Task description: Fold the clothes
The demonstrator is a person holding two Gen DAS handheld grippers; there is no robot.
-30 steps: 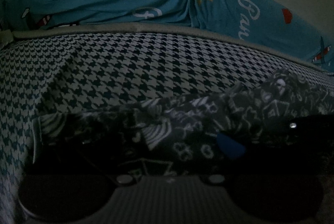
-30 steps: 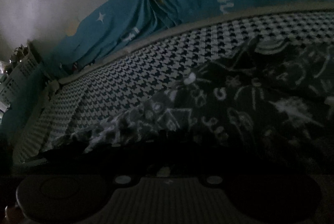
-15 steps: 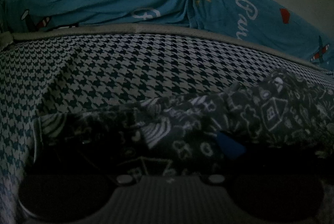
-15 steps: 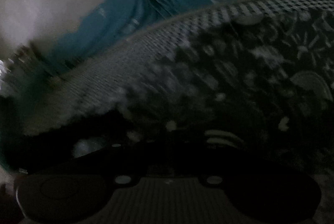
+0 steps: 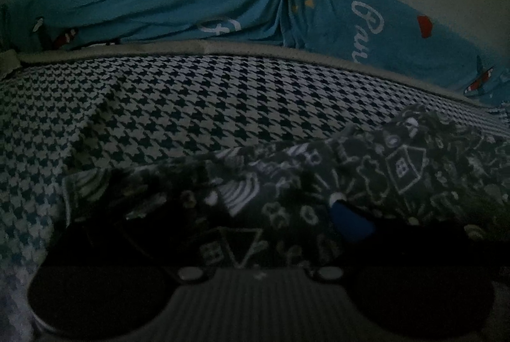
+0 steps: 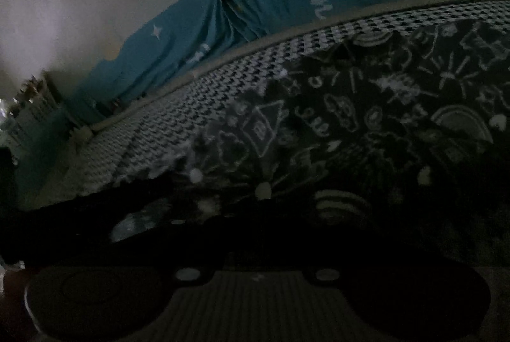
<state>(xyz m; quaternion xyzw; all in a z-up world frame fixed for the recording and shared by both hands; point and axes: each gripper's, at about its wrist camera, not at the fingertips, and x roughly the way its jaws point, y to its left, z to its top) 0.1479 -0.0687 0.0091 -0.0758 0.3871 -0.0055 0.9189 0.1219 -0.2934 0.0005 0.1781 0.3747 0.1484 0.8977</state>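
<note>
On the black-and-white houndstooth bed cover [image 5: 197, 106], left wrist view, lay the dark doodle-print garment [image 5: 366, 182], rumpled, spread across the lower right. Left gripper [image 5: 242, 230] sat low against the cloth, one finger with a blue pad [image 5: 349, 219] showing at the right, the other lost in shadow; gripping or not, cannot tell. Teal printed fabric [image 5: 191, 10] with white script hung against the wall behind the bed edge. Right wrist view: same garment [image 6: 382, 118] filled the right half over the houndstooth cover [image 6: 178, 125], right gripper [image 6: 255, 233] buried in darkness at the cloth, fingers unreadable, state cannot tell. Teal fabric [image 6: 248, 7] behind.
</note>
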